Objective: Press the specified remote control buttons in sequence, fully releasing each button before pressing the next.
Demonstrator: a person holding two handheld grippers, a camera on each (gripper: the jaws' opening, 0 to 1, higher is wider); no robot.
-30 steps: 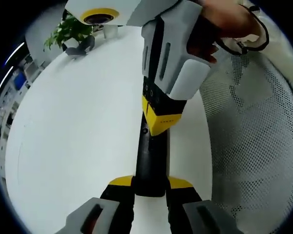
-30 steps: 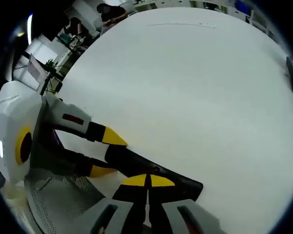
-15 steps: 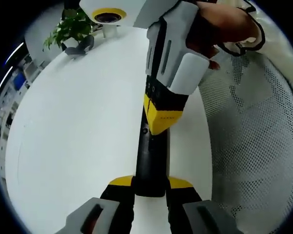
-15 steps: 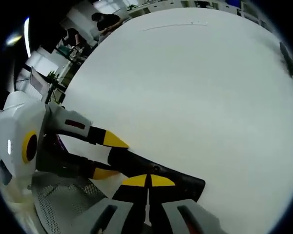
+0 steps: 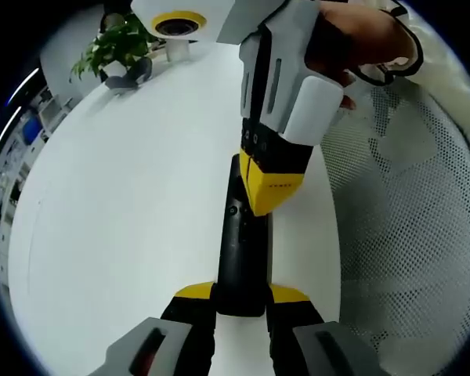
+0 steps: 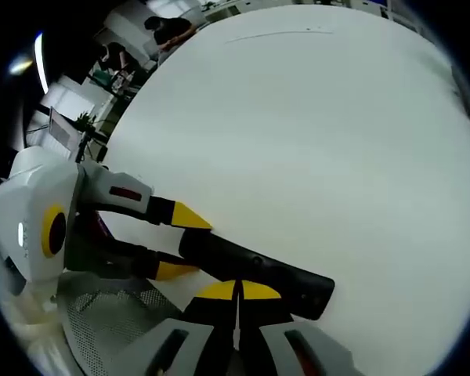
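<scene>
Black remote (image 6: 254,266) between left gripper (image 6: 172,243) jaws

One black remote control (image 5: 241,239), two grippers, one white table (image 5: 125,204), one potted plant (image 5: 113,47)

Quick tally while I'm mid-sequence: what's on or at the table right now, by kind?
Remote controls: 1, black, clamped by the left gripper
Grippers: 2, the right gripper closed, tips over the remote
Potted plants: 1
Grey objects near the plant: 1
Total: 5
</scene>
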